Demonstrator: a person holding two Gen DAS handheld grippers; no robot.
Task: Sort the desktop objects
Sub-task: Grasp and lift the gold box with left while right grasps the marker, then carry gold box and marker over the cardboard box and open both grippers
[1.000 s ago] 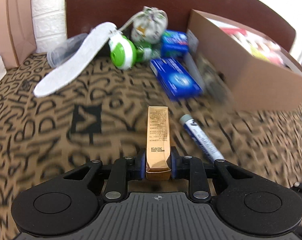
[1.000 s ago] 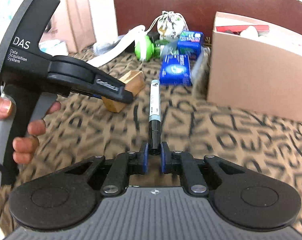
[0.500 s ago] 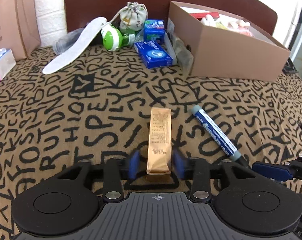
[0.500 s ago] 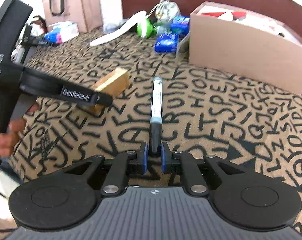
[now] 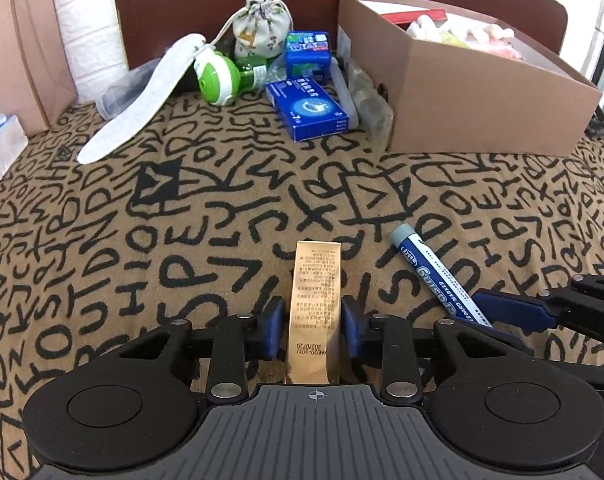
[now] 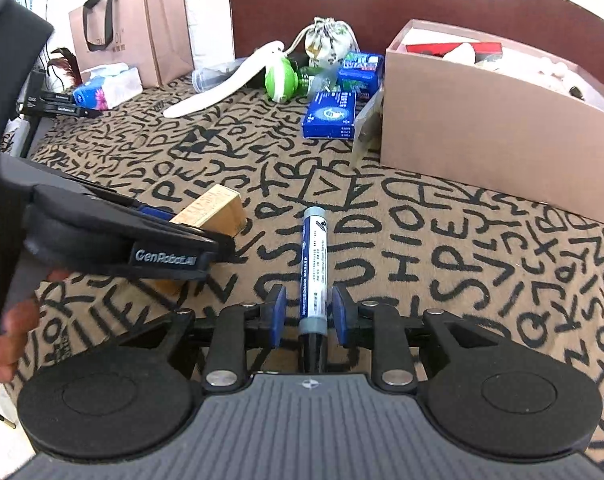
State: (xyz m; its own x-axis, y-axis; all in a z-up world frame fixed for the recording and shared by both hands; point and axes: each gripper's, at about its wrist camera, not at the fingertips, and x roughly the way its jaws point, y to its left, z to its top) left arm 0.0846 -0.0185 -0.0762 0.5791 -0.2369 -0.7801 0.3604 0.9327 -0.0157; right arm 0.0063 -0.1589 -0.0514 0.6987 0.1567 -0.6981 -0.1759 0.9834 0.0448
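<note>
A gold box (image 5: 313, 308) lies on the patterned cloth between the open jaws of my left gripper (image 5: 312, 330); the pads stand just clear of its sides. It also shows in the right wrist view (image 6: 212, 211). A blue whiteboard marker (image 6: 313, 270) lies on the cloth between the open jaws of my right gripper (image 6: 308, 316), with small gaps on both sides. The marker also shows in the left wrist view (image 5: 436, 276), right of the gold box. My left gripper shows at the left of the right wrist view (image 6: 206, 240).
A brown cardboard box (image 5: 482, 92) with several items stands at the back right. At the back lie a white insole (image 5: 142, 100), a green-capped bottle (image 5: 222, 78), a cloth pouch (image 5: 262, 32) and blue packs (image 5: 310, 108). A paper bag (image 6: 134, 28) and tissues (image 6: 110, 86) are at the far left.
Both grippers came down and back from the box. The left opened and let go of the gold box; the right opened and let go of the marker. Both lie on the cloth.
</note>
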